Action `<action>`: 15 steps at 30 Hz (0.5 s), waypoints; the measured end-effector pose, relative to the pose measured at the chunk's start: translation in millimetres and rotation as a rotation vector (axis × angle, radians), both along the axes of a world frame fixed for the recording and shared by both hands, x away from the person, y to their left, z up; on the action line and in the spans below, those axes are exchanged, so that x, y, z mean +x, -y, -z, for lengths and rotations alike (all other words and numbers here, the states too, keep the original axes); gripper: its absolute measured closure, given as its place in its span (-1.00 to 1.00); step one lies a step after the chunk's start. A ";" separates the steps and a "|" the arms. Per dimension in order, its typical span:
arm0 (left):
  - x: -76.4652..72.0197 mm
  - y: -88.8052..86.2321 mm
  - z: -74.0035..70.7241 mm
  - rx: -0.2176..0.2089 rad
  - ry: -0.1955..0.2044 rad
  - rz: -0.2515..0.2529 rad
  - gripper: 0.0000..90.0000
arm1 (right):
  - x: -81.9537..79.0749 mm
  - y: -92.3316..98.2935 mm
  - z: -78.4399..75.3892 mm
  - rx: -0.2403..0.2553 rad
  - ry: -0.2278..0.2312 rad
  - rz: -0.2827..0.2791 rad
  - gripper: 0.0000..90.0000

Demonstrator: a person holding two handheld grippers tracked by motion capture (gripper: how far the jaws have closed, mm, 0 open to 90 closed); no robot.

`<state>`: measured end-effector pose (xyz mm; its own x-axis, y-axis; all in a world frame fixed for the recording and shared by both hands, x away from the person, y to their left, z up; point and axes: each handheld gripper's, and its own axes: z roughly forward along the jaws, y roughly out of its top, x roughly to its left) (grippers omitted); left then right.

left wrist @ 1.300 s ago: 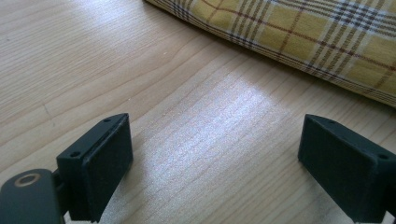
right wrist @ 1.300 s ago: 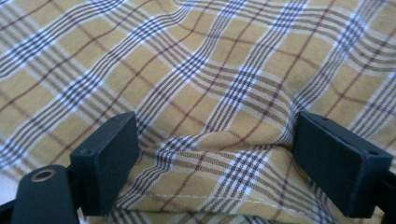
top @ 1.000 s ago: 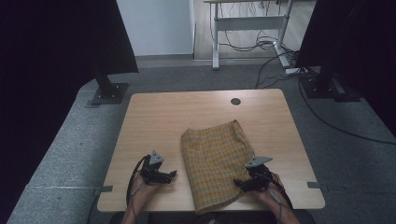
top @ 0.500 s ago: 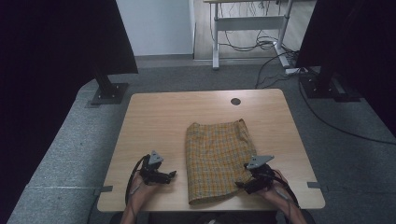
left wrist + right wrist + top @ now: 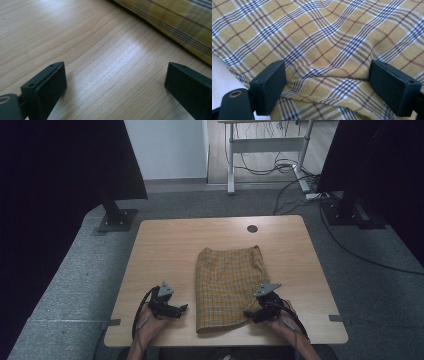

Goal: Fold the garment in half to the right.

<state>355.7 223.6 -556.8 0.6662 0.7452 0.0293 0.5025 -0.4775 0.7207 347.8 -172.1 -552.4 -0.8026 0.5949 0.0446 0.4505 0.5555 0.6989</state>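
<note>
While the plaid cloth [image 5: 227, 287] is lying flat on the wooden counter [image 5: 165, 250], both sets of fingers are standing spread.

Cloth: a yellow plaid piece with dark and white stripes, lying between the two grippers in the high view, its long side running away from the person and its near edge close to the counter's front rim.

Left gripper [image 5: 181, 309]: resting low over bare wood, just to the left of the cloth's near left corner, pointing toward it.

Left fingers [image 5: 47, 86]: they have just been opening and are standing wide apart with only wood grain between them; in the left gripper view the cloth's folded edge [image 5: 175, 22] is lying beyond the far fingertip, apart from it.

Right gripper [image 5: 248, 313]: sitting at the cloth's near right corner, pointing inward across the fabric.

Right fingers [image 5: 270, 83]: spread wide, one at each side of a raised wrinkle of plaid [image 5: 332, 72]; the fabric is lying between and under them, and whether the tips are touching it I cannot tell, but they are not pinching it.

Hands: the left hand [image 5: 150, 325] and right hand [image 5: 287, 322] are coming in from the counter's near edge, each gripping its tool, cables trailing back along the wrists.

Beyond the fingers: a round dark hole [image 5: 252, 228] is sitting in the counter past the cloth's far edge.
</note>
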 end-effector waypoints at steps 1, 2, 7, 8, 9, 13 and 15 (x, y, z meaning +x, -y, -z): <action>0.2 -1.3 0.0 0.003 -0.001 0.008 -0.93 | 2.5 -2.6 -0.1 0.001 -0.001 0.007 -0.69; 0.2 -2.4 0.1 0.003 -0.002 0.010 -0.95 | 5.1 -4.8 0.0 0.003 0.001 0.010 -0.69; 0.4 -6.2 0.1 0.004 -0.003 0.004 -0.96 | 18.2 -13.3 -0.8 0.000 -0.005 0.026 -0.69; 0.5 -6.2 0.1 0.004 -0.003 0.002 -0.96 | 21.7 -14.8 -0.9 0.000 -0.003 0.024 -0.69; 0.5 -6.2 0.1 0.005 -0.003 0.002 -0.96 | 25.2 -16.5 -1.2 -0.001 -0.006 0.024 -0.69; 0.5 -6.2 0.1 0.003 -0.003 -0.004 -0.96 | 41.8 -23.8 -2.3 -0.006 -0.012 0.020 -0.69; 0.5 -6.2 0.1 0.003 -0.003 -0.006 -0.96 | 50.5 -27.5 -3.0 -0.009 -0.015 0.020 -0.69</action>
